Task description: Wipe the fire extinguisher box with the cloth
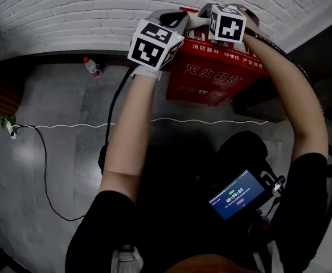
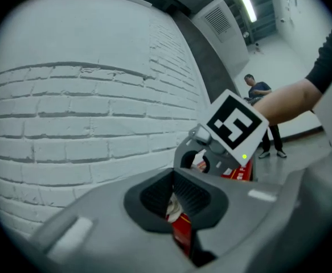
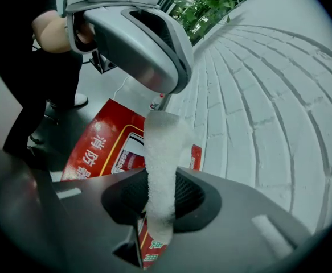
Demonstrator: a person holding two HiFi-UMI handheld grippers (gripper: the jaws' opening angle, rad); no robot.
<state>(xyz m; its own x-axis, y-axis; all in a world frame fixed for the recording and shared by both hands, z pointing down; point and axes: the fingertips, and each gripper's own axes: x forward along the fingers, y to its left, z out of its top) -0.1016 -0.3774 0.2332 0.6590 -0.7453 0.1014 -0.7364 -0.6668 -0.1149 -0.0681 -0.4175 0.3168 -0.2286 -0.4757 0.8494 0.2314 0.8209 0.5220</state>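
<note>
Brick wall (image 1: 69,16) across the top, grey floor (image 1: 69,101) below it. The fire extinguisher box (image 1: 211,75) is red and sits at the foot of the wall, right under both my tools.

Box looks rigid and heavy enough to take wiping pressure, so I won't grip it, just press on it. The glossy face is probably slick, and a hard shove could rock it.

Left hand-held gripper (image 2: 174,195): jaws drawn together. The slit shows only a sliver of red box and a pale scrap, and I can't confirm anything is pinched.

Right hand-held gripper (image 3: 161,195): clamped on the cloth (image 3: 164,147), a white fuzzy strip standing up out of the pads.

Cloth is light, soft and limp. Best hold is bunched deep in the pads, as it is here, with a loose end left free to drag.

In the way:
- The left tool hangs just above the right one, so it's crowded.
- The wall close behind the box limits stroke length.

Bottle (image 1: 91,67) stands by the wall, well apart on the left. White cable (image 1: 97,125) runs across the floor nearer me. Neither blocks the wipe.
</note>
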